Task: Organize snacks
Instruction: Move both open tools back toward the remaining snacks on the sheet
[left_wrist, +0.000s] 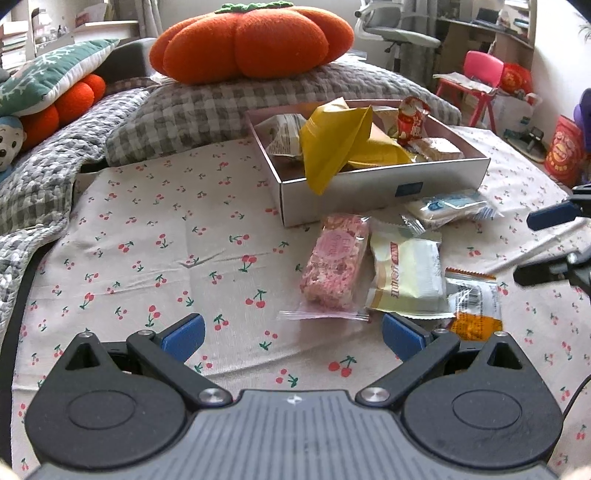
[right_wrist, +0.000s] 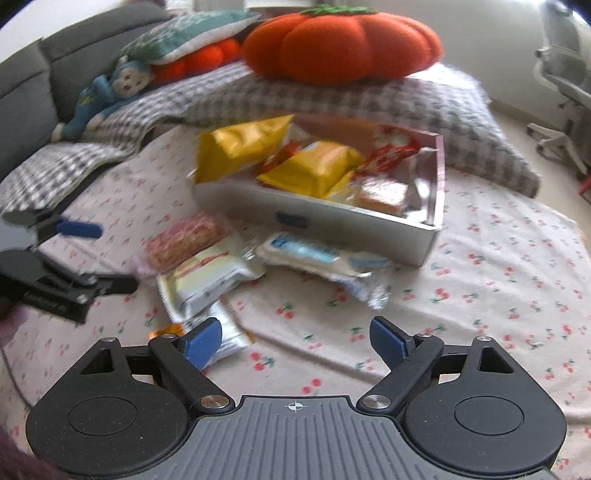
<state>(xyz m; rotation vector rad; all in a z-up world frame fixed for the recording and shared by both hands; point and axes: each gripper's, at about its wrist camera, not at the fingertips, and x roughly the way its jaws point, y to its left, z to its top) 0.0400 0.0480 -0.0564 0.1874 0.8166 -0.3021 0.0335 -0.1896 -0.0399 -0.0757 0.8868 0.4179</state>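
A white box on the cherry-print cloth holds yellow bags and a red packet. In front of it lie a pink snack bar, a cream packet, a blue-white packet and a silver-orange packet. My left gripper stands open just short of the pink bar, holding nothing. My right gripper is open over bare cloth, its left finger above the silver-orange packet.
An orange pumpkin cushion rests on a grey checked pillow behind the box. A checked blanket and a blue plush toy lie at the left. An office chair and a pink chair stand beyond the bed.
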